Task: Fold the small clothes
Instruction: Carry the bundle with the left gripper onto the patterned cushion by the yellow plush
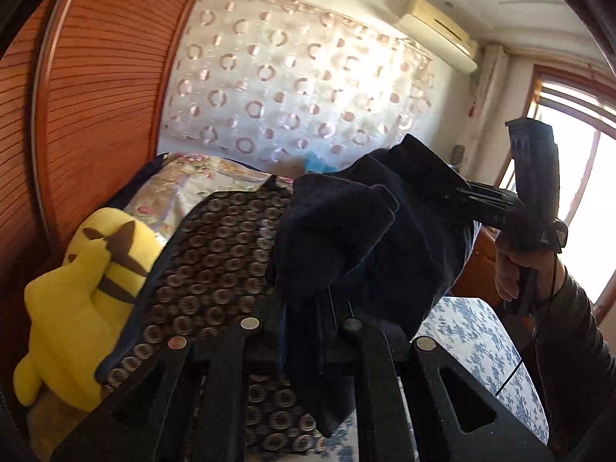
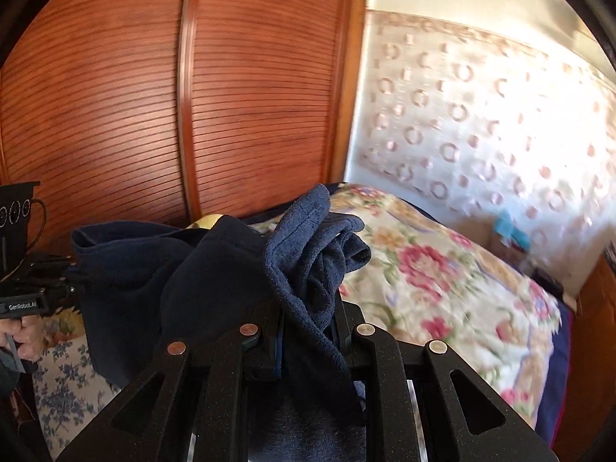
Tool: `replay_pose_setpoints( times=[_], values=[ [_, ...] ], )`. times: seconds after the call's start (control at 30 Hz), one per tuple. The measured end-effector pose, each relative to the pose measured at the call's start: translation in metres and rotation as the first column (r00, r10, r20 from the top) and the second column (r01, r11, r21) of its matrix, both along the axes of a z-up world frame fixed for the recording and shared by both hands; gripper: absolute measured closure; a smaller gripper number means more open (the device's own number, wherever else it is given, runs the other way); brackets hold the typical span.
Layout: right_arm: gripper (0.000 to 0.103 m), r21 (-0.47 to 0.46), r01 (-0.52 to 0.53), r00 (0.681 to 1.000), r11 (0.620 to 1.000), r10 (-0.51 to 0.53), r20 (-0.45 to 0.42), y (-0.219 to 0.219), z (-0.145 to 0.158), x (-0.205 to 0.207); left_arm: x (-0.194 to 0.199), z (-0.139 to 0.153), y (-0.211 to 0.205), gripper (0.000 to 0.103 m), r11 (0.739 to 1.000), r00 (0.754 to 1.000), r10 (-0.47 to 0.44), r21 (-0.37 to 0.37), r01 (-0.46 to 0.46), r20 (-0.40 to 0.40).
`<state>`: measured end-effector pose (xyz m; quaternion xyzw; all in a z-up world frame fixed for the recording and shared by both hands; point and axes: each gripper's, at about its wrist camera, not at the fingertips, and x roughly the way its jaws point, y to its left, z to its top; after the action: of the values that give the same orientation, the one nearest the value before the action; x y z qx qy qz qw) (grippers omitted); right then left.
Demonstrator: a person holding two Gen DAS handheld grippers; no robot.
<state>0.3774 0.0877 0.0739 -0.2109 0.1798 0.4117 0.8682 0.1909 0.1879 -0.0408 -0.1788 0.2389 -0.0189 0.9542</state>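
Two claws, left claw [image 1: 304, 319] and right claw [image 2: 308, 327], clamped nearly closed on dark blue garment [image 1: 346, 231], held mid-frame above bed [image 1: 481, 338]. Best kept taut, edges aligned before lowering.

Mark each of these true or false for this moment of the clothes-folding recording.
1. Both hand-held grippers grip the dark blue garment. True: the left hand-held gripper and the right hand-held gripper are shut on it.
2. The garment lies flat on the bed. False: it hangs bunched between the grippers.
3. A yellow plush toy sits beside the wooden wardrobe. True.
4. The air conditioner stands on the floor. False: it is mounted high on the wall.
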Motion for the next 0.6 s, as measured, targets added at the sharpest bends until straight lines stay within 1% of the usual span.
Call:
replay_pose_setpoints(
  times=[0.17, 0.23, 0.33, 0.47, 0.53, 0.6],
  values=[
    [0.086, -0.049, -0.057, 0.998, 0.997, 0.057, -0.001, 0.056, -0.008, 0.032, -0.006, -0.023, 0.02, 0.091, 0.998, 0.998, 0.048, -0.04, -0.049, -0.031],
    [0.086, -0.065, -0.077, 0.997, 0.995, 0.077, -0.008, 0.072, -0.012, 0.043, -0.008, -0.03, 0.026, 0.091, 0.996, 0.996, 0.072, -0.048, -0.074, -0.051],
    [0.086, -0.084, -0.105, 0.994, 0.991, 0.103, -0.024, 0.092, -0.019, 0.056, -0.016, -0.033, 0.027, 0.091, 0.995, 0.995, 0.083, -0.045, -0.085, -0.058],
    [0.086, -0.077, -0.137, 0.99, 0.988, 0.134, -0.047, 0.115, -0.022, 0.071, -0.021, -0.038, 0.033, 0.091, 0.991, 0.99, 0.114, -0.059, -0.119, -0.084],
    [0.085, -0.064, -0.133, 0.99, 0.989, 0.129, -0.062, 0.122, -0.026, 0.08, -0.019, -0.044, 0.035, 0.09, 0.989, 0.984, 0.136, -0.041, -0.142, -0.114],
    [0.082, -0.07, -0.103, 0.993, 0.992, 0.098, -0.068, 0.131, -0.034, 0.091, -0.017, -0.051, 0.038, 0.088, 0.987, 0.979, 0.151, -0.032, -0.157, -0.139]
  ],
)
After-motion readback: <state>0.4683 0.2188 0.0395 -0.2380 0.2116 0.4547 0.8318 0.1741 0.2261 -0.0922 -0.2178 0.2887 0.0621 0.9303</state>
